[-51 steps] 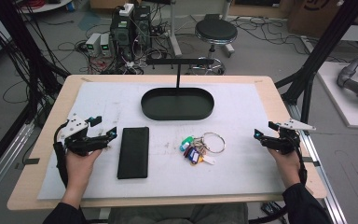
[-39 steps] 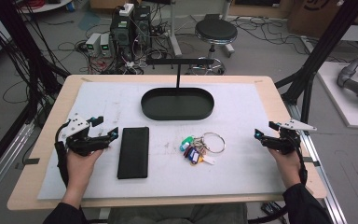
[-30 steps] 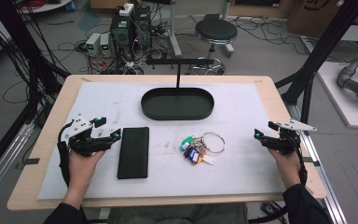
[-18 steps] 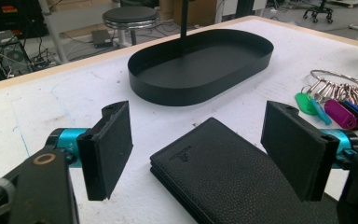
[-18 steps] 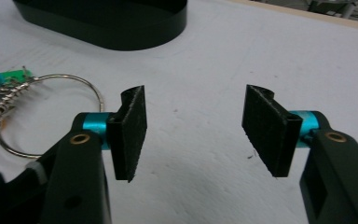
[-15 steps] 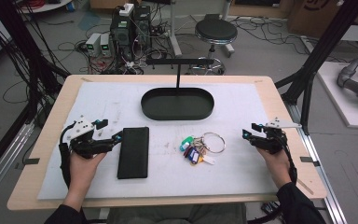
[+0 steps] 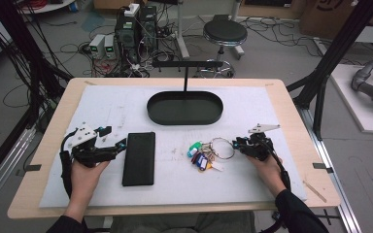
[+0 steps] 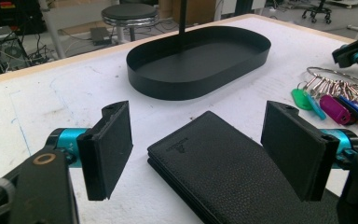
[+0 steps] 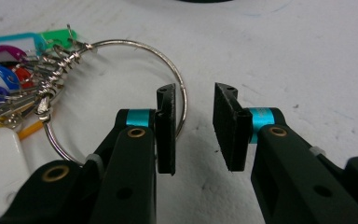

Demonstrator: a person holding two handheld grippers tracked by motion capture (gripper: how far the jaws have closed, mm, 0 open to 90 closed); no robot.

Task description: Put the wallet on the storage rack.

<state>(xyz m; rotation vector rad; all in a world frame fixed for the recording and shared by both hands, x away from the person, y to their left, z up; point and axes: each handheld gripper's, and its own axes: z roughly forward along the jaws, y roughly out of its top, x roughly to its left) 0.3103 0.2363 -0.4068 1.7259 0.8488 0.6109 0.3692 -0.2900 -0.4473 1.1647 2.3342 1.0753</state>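
While both tools close in, the step in hand looks like the approach before pickup. Right hand-held gripper (image 9: 193,133), jaws parted, straddles the metal key ring with coloured plastic tags (image 9: 121,88) mid-surface, nearer the right edge; ring wire sits at one pad, prob. not yet pinched. Left hand-held gripper (image 8: 200,149), spread wide, faces the flat black leather wallet (image 8: 233,177) toward the left edge. Next: clamp the ring, lift, carry to the black oval tray (image 7: 184,108) at the far edge.
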